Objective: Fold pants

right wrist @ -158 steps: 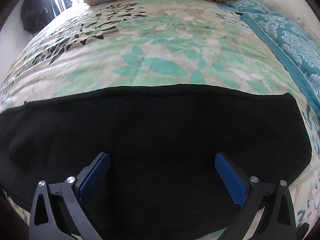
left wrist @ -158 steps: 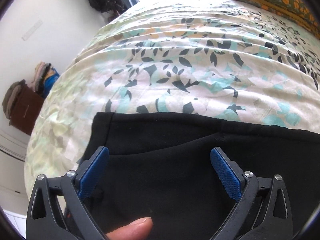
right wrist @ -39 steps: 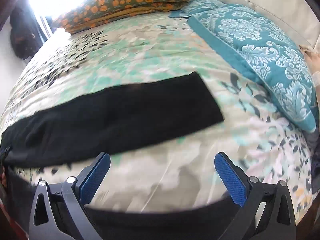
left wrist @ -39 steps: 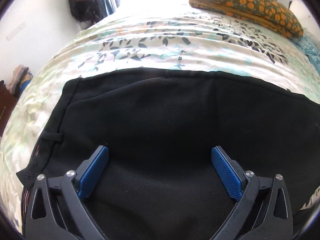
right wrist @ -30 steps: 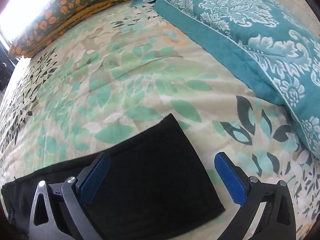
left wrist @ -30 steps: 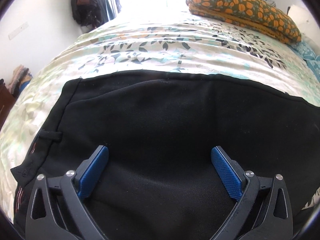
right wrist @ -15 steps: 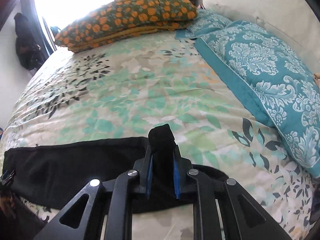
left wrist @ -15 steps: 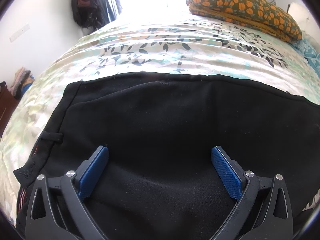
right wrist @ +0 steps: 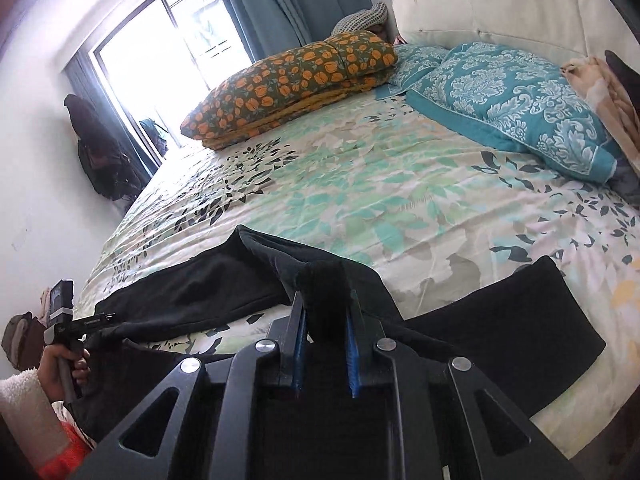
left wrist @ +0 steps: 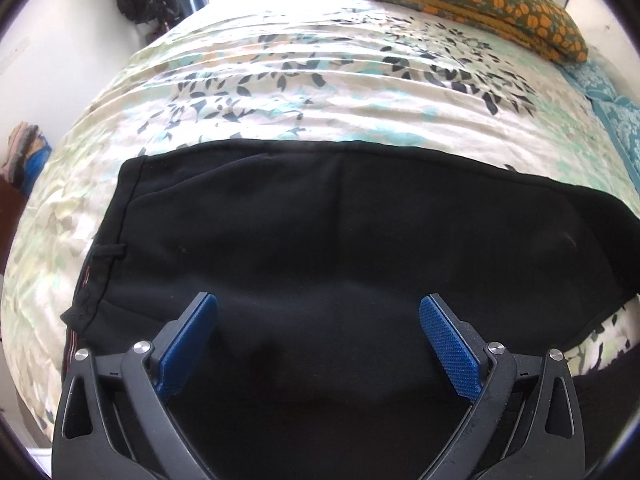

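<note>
Black pants (left wrist: 320,240) lie across the near edge of a bed with a leaf-print cover (left wrist: 304,92). The waistband with a belt loop (left wrist: 106,250) is at the left. My left gripper (left wrist: 318,332) is open and hovers over the upper part of the pants. My right gripper (right wrist: 326,312) is shut on a pinched fold of a pant leg (right wrist: 324,280) and holds it raised above the bed. The other leg's hem (right wrist: 540,320) lies flat at the right. The left gripper also shows in the right wrist view (right wrist: 66,328), held in a hand.
An orange-flowered folded blanket (right wrist: 296,80) and teal patterned pillows (right wrist: 512,100) lie at the head of the bed by the white headboard (right wrist: 500,4). A window (right wrist: 160,64) and hanging dark bags (right wrist: 96,148) are on the far side. Clothes are piled (left wrist: 24,148) left of the bed.
My right gripper closed on the pant leg end and lifted it, carrying it left and up. The left gripper stayed open over the pants, shifting slightly back.
</note>
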Tool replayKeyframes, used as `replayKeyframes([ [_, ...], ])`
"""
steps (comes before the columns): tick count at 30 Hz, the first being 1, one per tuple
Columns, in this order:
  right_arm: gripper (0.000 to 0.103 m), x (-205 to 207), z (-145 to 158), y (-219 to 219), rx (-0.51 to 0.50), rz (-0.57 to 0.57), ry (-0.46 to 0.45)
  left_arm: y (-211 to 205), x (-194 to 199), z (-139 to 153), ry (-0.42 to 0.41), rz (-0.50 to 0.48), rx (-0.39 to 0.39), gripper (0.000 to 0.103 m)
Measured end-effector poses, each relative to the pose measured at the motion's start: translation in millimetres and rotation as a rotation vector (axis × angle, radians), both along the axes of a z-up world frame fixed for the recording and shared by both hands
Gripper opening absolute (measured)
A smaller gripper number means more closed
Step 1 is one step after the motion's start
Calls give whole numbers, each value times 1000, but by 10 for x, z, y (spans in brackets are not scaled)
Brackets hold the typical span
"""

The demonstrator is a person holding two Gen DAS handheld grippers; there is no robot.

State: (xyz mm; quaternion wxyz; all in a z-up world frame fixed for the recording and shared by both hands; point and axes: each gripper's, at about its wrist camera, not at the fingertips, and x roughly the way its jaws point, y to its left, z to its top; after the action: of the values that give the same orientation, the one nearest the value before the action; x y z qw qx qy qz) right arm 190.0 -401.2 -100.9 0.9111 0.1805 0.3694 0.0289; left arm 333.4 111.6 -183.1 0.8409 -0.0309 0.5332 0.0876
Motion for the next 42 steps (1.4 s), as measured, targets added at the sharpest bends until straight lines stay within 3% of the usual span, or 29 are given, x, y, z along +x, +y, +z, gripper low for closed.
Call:
replayKeyframes([
  [9, 17, -198, 390, -21, -11, 29, -99, -260, 540, 4, 72, 73, -300, 101],
  [15, 17, -417, 650, -92, 2, 106, -150, -292, 828, -87, 70, 187, -503, 101],
  [24, 17, -1103, 942, -248, -9, 270, -202, -229, 980, -242, 69, 245, -604, 101],
  [30, 17, -1328, 871, -399, -23, 293, -164, -162, 932, -285, 80, 267, -643, 99],
  [31, 17, -1328, 838, -426, -24, 288, -157, -157, 916, -278, 78, 270, -640, 91],
  [32, 17, -1319, 808, -448, -30, 277, -148, -157, 899, -262, 77, 270, -640, 70],
  [33, 17, -1284, 773, -477, -34, 265, -139, -160, 902, -275, 105, 265, -650, 6],
  [34, 17, -1249, 731, -504, -39, 248, -127, -149, 894, -276, 124, 273, -668, 3],
  [38, 17, -845, 592, -697, -82, 163, -79, -119, 724, 133, 18, 227, -680, 3],
  [42, 17, -523, 829, -789, -134, 138, -220, -24, 204, 767, -161, 117, -613, 3],
])
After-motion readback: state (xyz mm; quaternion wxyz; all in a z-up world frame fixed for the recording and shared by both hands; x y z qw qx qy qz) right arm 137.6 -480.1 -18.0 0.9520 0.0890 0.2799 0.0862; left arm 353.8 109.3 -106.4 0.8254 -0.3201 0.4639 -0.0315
